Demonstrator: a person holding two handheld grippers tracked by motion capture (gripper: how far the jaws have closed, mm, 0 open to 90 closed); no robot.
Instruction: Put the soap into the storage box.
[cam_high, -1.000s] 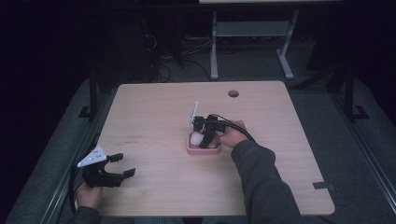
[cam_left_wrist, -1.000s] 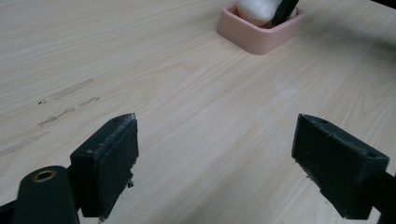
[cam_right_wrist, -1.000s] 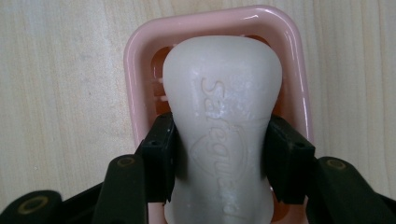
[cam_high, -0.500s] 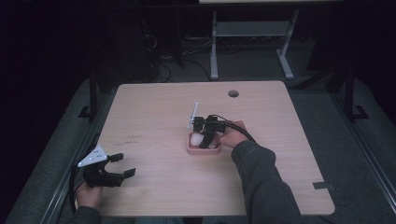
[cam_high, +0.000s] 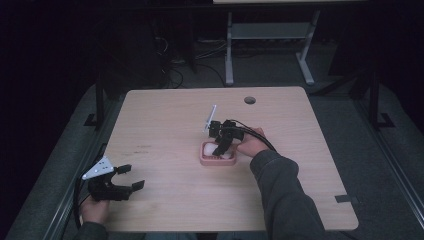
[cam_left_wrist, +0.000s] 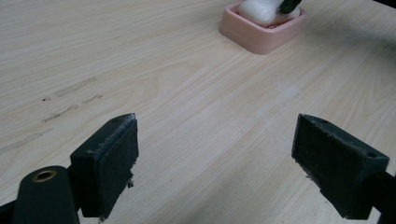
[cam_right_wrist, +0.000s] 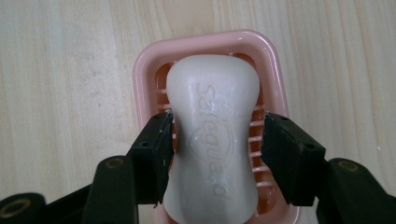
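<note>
Right gripper (cam_right_wrist: 215, 140) has just been opening, jaws astride the soap (cam_right_wrist: 212, 135) (lying in its pink dish (cam_right_wrist: 144, 60) mid-surface), apparently releasing it there.

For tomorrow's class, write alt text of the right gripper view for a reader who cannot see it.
A white bar of soap stamped with a brand name lies in a pink soap dish on a light wooden table. The right gripper straddles its narrow waist, jaws just opening, with a slim gap at the right pad.
</note>
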